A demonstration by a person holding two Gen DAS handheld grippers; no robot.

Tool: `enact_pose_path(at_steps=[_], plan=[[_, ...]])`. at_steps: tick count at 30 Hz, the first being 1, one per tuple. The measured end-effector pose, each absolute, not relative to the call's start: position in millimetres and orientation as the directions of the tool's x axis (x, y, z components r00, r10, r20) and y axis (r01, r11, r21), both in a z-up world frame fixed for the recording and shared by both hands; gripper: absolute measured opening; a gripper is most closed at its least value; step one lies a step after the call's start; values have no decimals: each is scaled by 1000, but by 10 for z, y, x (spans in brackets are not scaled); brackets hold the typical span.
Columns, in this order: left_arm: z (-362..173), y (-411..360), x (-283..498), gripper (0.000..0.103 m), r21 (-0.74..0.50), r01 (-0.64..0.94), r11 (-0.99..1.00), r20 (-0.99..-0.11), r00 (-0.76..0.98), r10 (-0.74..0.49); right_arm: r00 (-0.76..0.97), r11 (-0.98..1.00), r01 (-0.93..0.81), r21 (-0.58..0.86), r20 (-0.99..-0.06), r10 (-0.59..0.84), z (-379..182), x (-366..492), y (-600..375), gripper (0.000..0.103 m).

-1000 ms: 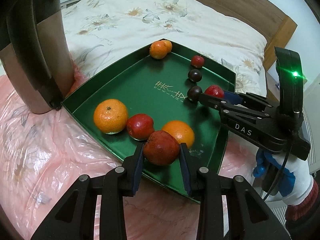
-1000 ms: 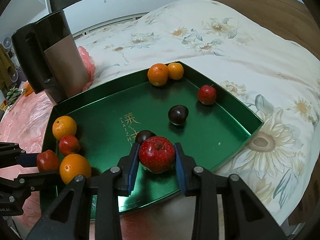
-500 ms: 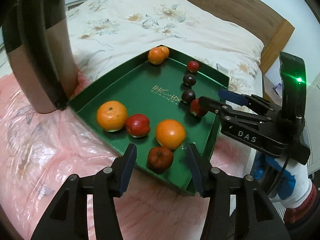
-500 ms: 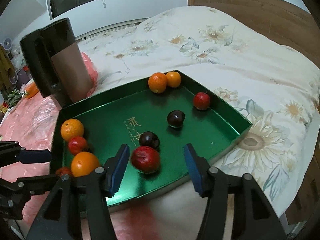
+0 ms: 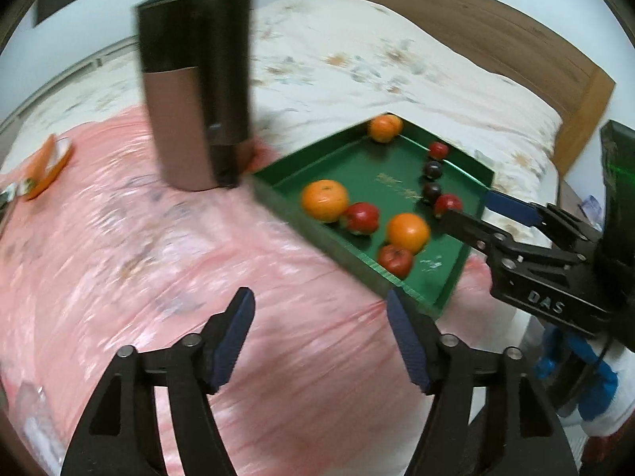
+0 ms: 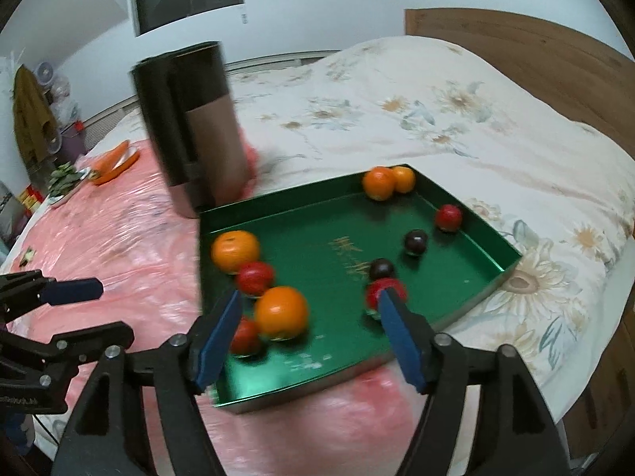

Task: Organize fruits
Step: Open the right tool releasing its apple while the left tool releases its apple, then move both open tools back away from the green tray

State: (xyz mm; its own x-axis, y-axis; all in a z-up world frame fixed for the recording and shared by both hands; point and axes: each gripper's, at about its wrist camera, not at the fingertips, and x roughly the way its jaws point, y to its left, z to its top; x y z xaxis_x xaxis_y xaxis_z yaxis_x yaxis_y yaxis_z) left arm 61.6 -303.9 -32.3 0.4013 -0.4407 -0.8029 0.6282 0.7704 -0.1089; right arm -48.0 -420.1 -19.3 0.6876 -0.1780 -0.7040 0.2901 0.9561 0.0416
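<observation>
Both the left gripper [image 5: 317, 329] and right gripper [image 6: 309, 333] spread wide, holding nothing; fruits sit in the green tray [image 6: 416, 351] just ahead, so next pick should centre the fingers on one fruit.

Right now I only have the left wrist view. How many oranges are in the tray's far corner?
Observer: Two. A front orange partly hides a back orange that is right against it in the far corner of the tray.
Operator: Is the right gripper holding anything?
Observer: No. The right gripper is open and empty, over the tray's near end.
Operator: What's next to the carrot off to the left?
Observer: Leafy greens lie just beside the carrot.
</observation>
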Motion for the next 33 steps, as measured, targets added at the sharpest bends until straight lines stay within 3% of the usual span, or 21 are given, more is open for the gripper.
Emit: enact_pose_path(at_steps=[2,15,21,33], plan=[[-311,-2909,579,79,-99,605,790,-797,427,-427,693,962,269,45,-703,-161,-181,-481,-4048,103],[-181,-1873,311,79,-58,453,890,-756,563,-335,712,989,147,23,-696,-89,-120,-445,-3174,103],[-76,-1380,199,90,-45,362,931,-714,641,-283,722,994,108,9,-688,-72,-98,-414,-2768,103],[-16,-707,24,92,-44,253,967,-674,707,-215,741,995,93,-21,-667,-83,-26,-432,-2274,103]])
